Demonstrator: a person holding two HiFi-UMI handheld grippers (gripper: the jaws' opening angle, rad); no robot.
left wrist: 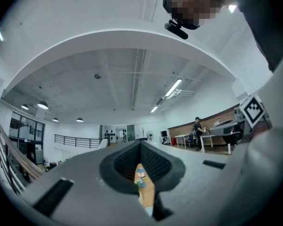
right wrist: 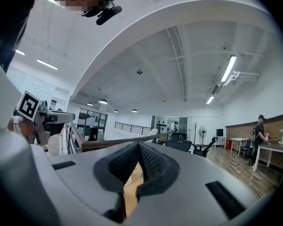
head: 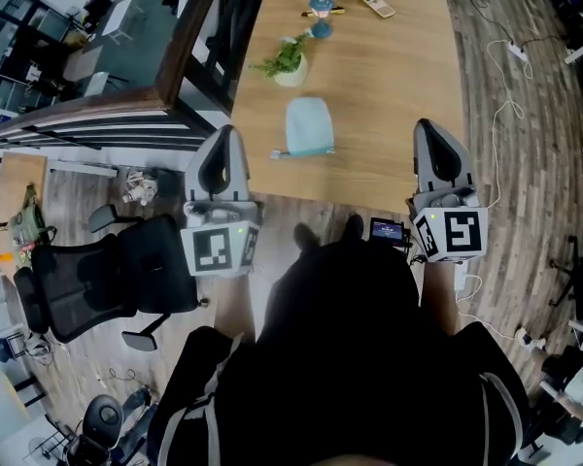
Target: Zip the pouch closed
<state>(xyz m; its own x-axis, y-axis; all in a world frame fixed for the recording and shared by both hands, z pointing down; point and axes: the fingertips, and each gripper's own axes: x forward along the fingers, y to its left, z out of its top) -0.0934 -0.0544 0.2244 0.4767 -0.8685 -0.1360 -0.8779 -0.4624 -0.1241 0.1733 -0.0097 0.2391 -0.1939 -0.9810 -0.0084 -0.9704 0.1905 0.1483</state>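
A light blue pouch (head: 309, 126) lies flat on the wooden table (head: 398, 85), near its front edge, with a small zip pull sticking out at its lower left corner. My left gripper (head: 223, 136) hangs over the table's left front corner, a short way left of the pouch. My right gripper (head: 428, 127) is at the front edge, well to the pouch's right. Both are shut with nothing held. In the left gripper view the jaws of the left gripper (left wrist: 140, 146) meet at the tip, with a sliver of table showing through. The right gripper (right wrist: 138, 147) looks the same in its own view.
A small potted plant (head: 288, 63) stands just behind the pouch. Farther back lie a blue round object (head: 321, 8) and a remote-like device (head: 376, 5). A black office chair (head: 107, 270) sits on the floor at left, beside a railing (head: 97, 115). Cables (head: 500, 105) trail at right.
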